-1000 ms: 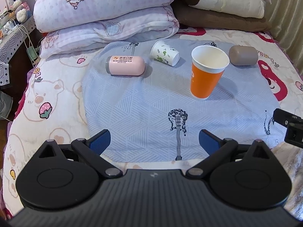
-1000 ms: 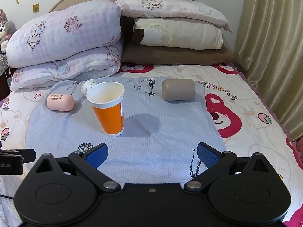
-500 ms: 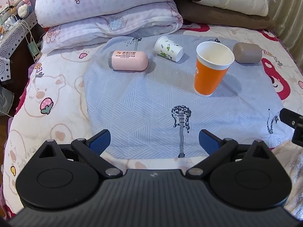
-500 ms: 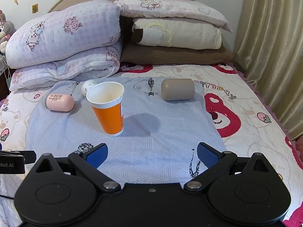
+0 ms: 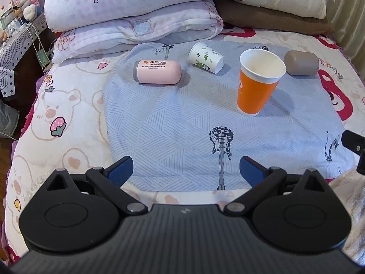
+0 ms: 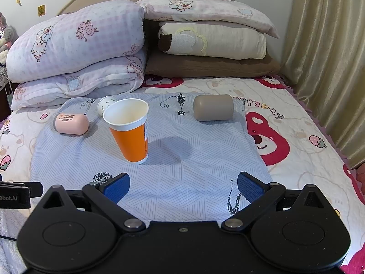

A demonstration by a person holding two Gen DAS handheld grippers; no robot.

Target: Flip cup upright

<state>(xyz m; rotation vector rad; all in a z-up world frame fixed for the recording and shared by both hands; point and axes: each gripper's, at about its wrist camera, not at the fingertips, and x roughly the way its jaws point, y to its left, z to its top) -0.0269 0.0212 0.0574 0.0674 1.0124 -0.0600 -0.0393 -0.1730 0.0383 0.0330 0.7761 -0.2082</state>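
An orange paper cup (image 5: 257,84) stands upright on the blue-grey cloth (image 5: 182,123); it also shows in the right wrist view (image 6: 132,132). A white paper cup with green print (image 5: 206,57) lies on its side behind it, mostly hidden in the right wrist view (image 6: 106,104). A pink cup (image 5: 157,72) (image 6: 71,124) and a taupe cup (image 5: 301,62) (image 6: 213,107) also lie on their sides. My left gripper (image 5: 186,170) is open and empty near the cloth's front edge. My right gripper (image 6: 183,186) is open and empty, well in front of the cups.
Folded quilts (image 6: 77,52) and stacked pillows (image 6: 209,43) lie at the bed's head behind the cups. A curtain (image 6: 328,57) hangs on the right. A bedside shelf with cables (image 5: 16,36) stands at the left. The right gripper's edge (image 5: 353,141) shows at the right.
My left gripper has drawn back and tilted up a little, so the cups sit lower in its view. The right gripper has barely moved. The cups have not moved.
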